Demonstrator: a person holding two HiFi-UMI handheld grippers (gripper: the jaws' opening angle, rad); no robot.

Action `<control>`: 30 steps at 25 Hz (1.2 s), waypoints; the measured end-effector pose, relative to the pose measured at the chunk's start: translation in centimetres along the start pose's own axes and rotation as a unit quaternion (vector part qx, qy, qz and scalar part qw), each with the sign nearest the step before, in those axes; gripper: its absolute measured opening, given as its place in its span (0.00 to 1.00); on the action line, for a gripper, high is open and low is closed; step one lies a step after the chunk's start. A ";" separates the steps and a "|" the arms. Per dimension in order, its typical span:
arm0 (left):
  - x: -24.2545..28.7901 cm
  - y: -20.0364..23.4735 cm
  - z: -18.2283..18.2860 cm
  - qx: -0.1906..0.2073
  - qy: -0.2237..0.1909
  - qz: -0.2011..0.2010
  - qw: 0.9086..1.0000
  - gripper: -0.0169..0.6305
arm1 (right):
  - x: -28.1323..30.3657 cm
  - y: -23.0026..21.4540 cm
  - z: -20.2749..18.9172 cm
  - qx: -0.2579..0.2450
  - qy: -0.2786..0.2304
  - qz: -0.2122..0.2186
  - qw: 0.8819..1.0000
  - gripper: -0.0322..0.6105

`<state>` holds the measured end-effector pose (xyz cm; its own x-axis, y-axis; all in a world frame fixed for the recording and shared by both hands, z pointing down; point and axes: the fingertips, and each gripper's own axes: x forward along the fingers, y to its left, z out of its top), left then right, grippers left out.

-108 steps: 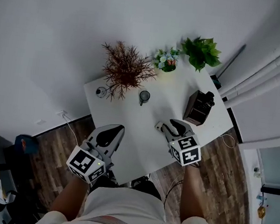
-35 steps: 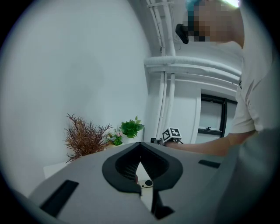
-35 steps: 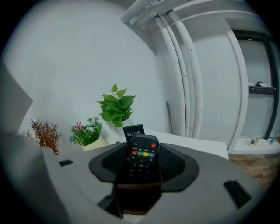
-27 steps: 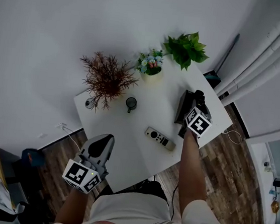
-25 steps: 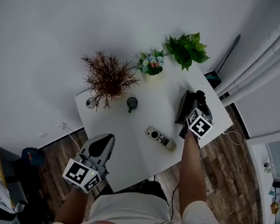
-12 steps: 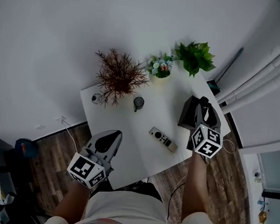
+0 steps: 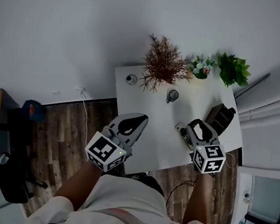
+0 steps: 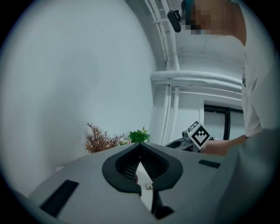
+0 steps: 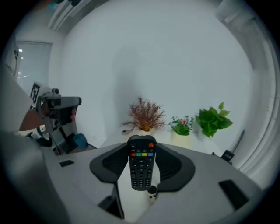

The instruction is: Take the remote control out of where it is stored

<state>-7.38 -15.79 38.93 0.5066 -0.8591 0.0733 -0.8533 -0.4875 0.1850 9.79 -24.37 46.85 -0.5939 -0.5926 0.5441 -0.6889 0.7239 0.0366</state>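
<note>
Right gripper is pulling back from the dark holder, its jaws gripping the black remote control, whose long axis is running straight out along them. Left gripper is hanging closed and empty, farther away.

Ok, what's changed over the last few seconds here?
The right gripper has pulled back from the dark holder toward the person and is now shut on a black remote. The white remote still lies on the table, and the left gripper stays shut and empty near the front edge.
</note>
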 end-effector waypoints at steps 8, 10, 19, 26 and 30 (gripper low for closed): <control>-3.6 2.4 -1.1 -0.013 0.002 0.032 0.999 0.03 | 5.3 8.8 -7.2 -0.103 0.182 0.103 0.973 0.36; -4.3 2.8 -1.4 -0.016 0.004 0.038 0.999 0.03 | 6.3 10.0 -8.8 -0.130 0.210 0.112 0.963 0.36; -6.6 4.1 -2.4 -0.028 0.010 0.058 0.998 0.03 | 8.6 11.9 -14.1 -0.236 0.331 0.132 0.904 0.36; -6.5 4.1 -2.5 -0.023 0.016 0.052 0.998 0.03 | 10.7 12.5 -17.0 -0.261 0.394 0.166 0.866 0.36; -5.8 3.7 -2.5 -0.022 0.020 0.046 0.998 0.03 | 11.0 12.6 -18.2 -0.262 0.404 0.175 0.859 0.36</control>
<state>-13.21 -12.20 41.68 0.4308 -0.8930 0.1301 -0.8909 -0.3979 0.2191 2.20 -15.33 68.53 -0.0977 -0.0216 0.9950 -0.1190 0.9929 0.0098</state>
